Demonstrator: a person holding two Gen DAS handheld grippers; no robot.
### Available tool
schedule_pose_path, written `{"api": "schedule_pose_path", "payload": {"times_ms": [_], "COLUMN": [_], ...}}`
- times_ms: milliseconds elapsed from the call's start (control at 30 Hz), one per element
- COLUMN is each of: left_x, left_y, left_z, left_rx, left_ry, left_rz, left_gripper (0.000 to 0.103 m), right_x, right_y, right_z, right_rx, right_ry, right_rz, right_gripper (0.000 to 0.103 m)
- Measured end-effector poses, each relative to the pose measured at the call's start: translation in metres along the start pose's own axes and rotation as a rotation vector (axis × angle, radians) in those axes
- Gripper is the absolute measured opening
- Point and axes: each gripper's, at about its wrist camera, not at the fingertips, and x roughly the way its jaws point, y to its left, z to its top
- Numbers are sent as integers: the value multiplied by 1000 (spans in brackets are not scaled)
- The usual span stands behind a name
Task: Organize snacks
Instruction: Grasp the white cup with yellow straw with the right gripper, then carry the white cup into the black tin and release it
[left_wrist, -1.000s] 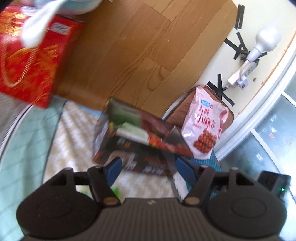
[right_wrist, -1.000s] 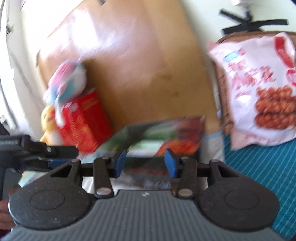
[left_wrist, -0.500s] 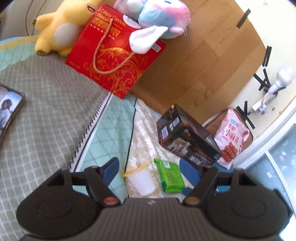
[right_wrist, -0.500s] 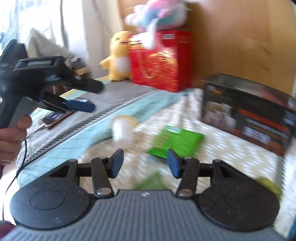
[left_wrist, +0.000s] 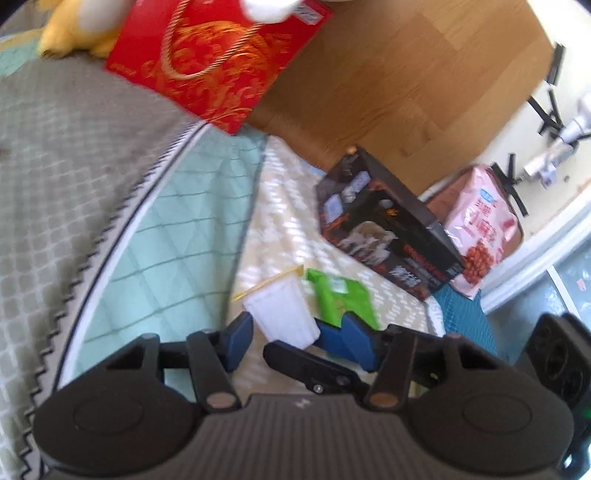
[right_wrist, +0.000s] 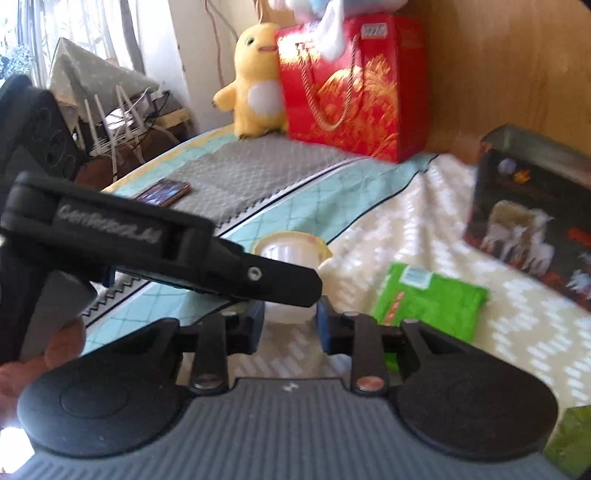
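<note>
A white plastic cup (left_wrist: 282, 312) with a yellow rim lies on the patterned bedspread, next to a green snack packet (left_wrist: 341, 297). Both grippers converge on the cup. My left gripper (left_wrist: 299, 341) is open with the cup between its blue pads. My right gripper (right_wrist: 290, 325) is open, its pads either side of the cup (right_wrist: 295, 258); its finger crosses the left wrist view (left_wrist: 310, 365). The green packet (right_wrist: 430, 301) lies right of the cup. A black snack box (left_wrist: 388, 230) and a pink snack bag (left_wrist: 480, 229) stand behind.
A red gift box (right_wrist: 354, 86) and a yellow plush toy (right_wrist: 256, 79) stand against the wooden headboard (left_wrist: 406, 74). A phone (right_wrist: 162, 192) lies on the grey blanket. Another green item (right_wrist: 570, 439) is at the right edge. The left gripper's body (right_wrist: 110, 236) crosses the right wrist view.
Both grippers swung away from the black box and down to the white cup. They now bracket the cup from two sides and are much closer to it.
</note>
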Motion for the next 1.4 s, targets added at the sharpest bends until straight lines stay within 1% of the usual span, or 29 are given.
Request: {"api": "schedule_pose_path", "payload": {"times_ms": [100, 200, 333, 433, 533, 667, 733, 767, 800, 867, 933, 1033, 1100, 1167, 1267, 1333, 1367, 1400], "left_x": [4, 20, 54, 80, 105, 137, 145, 146, 145, 138, 123, 89, 69, 54, 37, 26, 22, 18], "left_y": [-22, -58, -108, -138, -150, -149, -148, -149, -148, -146, -142, -131, -119, -108, -93, -84, -80, -77], "left_z": [11, 29, 53, 68, 80, 89, 89, 88, 86, 86, 83, 75, 64, 50, 23, 7, -1, -7], "left_rx": [52, 129, 236, 295, 308, 282, 282, 291, 291, 274, 267, 276, 283, 296, 339, 364, 372, 378], "left_ry": [-7, -17, -20, -26, -21, 3, -9, -21, -30, -39, -69, -142, -176, -199, -235, -258, -271, -285], "left_rz": [-53, -98, -139, -156, -148, -112, -81, -67, -67, -98, -114, -120, -108, -88, -27, 10, 28, 42], "left_gripper": [53, 53, 53, 53, 53, 54, 55, 57, 58, 59, 59, 65, 66, 66, 66, 66, 66, 66], "right_x": [-22, -42, -64, -73, -72, -57, -55, -56, -60, -69, -77, -86, -92, -96, -101, -104, -105, -106], "right_y": [-7, -22, -56, -88, -111, -122, -126, -125, -124, -121, -120, -116, -110, -104, -89, -78, -72, -66], "right_z": [-3, -1, 7, 17, 22, 23, 22, 20, 19, 17, 17, 13, 7, -2, -20, -32, -38, -44], "right_rx": [-13, -20, 12, 67, 96, 123, 138, 134, 129, 132, 144, 147, 141, 151, 165, 168, 170, 173], "right_ry": [-77, -161, -248, -287, -299, -322, -325, -332, -339, -365, -374, -371, -364, -342, -306, -312, -318, -334], "right_rz": [-59, -163, -295, -346, -379, -411, -428, -434, -440, -448, -437, -416, -407, -378, -351, -348, -356, -368], "right_gripper": [33, 33, 33, 33, 33, 34, 34, 37, 39, 52, 54, 54, 54, 54, 54, 56, 67, 75]}}
